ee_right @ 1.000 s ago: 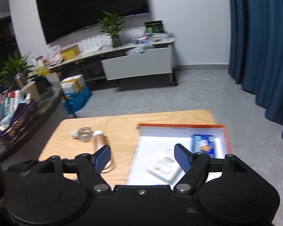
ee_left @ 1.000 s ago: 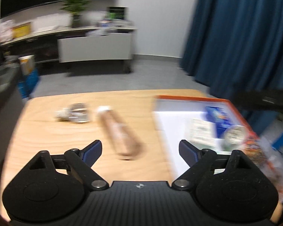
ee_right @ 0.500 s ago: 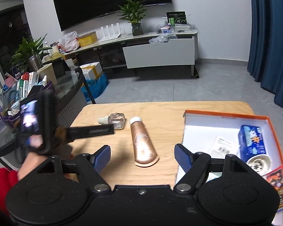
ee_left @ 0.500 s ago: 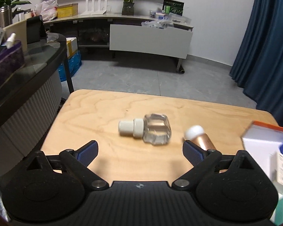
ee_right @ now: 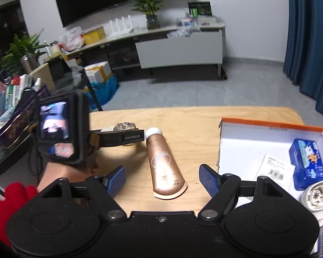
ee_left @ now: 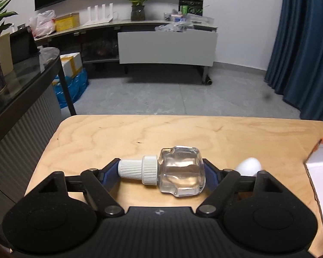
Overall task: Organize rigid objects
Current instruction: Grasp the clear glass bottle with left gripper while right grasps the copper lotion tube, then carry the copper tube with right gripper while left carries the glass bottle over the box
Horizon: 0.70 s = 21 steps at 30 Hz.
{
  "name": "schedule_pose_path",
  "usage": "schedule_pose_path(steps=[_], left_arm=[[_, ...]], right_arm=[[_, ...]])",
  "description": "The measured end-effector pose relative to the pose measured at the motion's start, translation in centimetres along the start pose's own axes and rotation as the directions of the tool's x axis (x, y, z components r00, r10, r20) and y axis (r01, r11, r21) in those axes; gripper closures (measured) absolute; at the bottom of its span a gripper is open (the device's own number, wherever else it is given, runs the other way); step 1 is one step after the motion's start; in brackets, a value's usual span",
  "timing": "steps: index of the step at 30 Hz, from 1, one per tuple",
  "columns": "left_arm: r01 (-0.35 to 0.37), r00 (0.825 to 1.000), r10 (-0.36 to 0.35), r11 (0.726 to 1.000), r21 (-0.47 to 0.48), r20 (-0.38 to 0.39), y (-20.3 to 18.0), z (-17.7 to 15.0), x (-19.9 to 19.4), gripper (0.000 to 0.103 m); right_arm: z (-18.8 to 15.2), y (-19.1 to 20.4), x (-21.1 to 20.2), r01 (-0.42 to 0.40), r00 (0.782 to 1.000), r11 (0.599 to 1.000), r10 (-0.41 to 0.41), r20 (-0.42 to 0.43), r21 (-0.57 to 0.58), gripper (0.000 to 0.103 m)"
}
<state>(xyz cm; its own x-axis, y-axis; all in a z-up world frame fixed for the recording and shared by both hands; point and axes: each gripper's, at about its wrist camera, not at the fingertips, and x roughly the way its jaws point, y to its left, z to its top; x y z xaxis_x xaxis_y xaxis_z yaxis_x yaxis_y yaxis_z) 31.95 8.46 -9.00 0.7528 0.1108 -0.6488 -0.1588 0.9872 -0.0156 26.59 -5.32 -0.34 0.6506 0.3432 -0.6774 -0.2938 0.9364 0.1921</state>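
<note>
The left gripper (ee_left: 161, 173), its jaws just closing, clamps the clear glass bottle (ee_left: 180, 172) endwise, ready to lift toward the orange-rimmed box (ee_right: 269, 126); the right gripper (ee_right: 162, 177) stands apart.

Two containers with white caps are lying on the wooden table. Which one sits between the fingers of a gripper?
The clear glass bottle, lying sideways between the left gripper fingers, which just closed in. The bronze tube lies ahead of the open right gripper, outside its fingers.

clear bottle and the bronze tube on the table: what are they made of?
Clear bottle: glass or hard clear plastic, glossy; thick see-through walls, liquid visible inside, ribbed white cap that looks plastic. Bronze tube: probably soft plastic laminate with a metallic sheen; flat crimped end, round white cap.
</note>
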Motion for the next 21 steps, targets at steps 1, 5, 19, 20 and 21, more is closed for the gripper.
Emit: schedule_pose_path(steps=[1,5,19,20,21], left_arm=[[0.005,1.0,-0.005,1.0,-0.002,0.001,0.3,-0.2,-0.3,0.024],[0.018,1.0,-0.018,0.999,-0.044,-0.003,1.6,-0.8,-1.5,0.024],[0.03,0.999,-0.027,0.991,-0.132,0.026,3.6,-3.3,-7.6,0.024],[0.029,0.999,-0.026,0.992,-0.125,0.029,3.4,-3.3,-7.8,0.024],[0.031,0.999,-0.027,0.993,-0.117,0.033,3.2,-3.4,-8.1,0.024]], right_arm=[[0.2,0.0,0.6,-0.007,1.0,1.0,0.007,-0.004,0.003,0.015],[1.4,0.4,4.1,0.004,0.998,1.0,-0.005,-0.055,-0.024,0.015],[2.4,2.0,12.4,0.049,0.994,0.99,-0.061,-0.09,-0.136,0.057],[2.3,2.0,12.1,0.045,0.994,0.991,-0.056,-0.09,-0.124,0.058],[2.1,2.0,11.6,0.042,0.995,0.992,-0.052,-0.084,-0.118,0.058]])
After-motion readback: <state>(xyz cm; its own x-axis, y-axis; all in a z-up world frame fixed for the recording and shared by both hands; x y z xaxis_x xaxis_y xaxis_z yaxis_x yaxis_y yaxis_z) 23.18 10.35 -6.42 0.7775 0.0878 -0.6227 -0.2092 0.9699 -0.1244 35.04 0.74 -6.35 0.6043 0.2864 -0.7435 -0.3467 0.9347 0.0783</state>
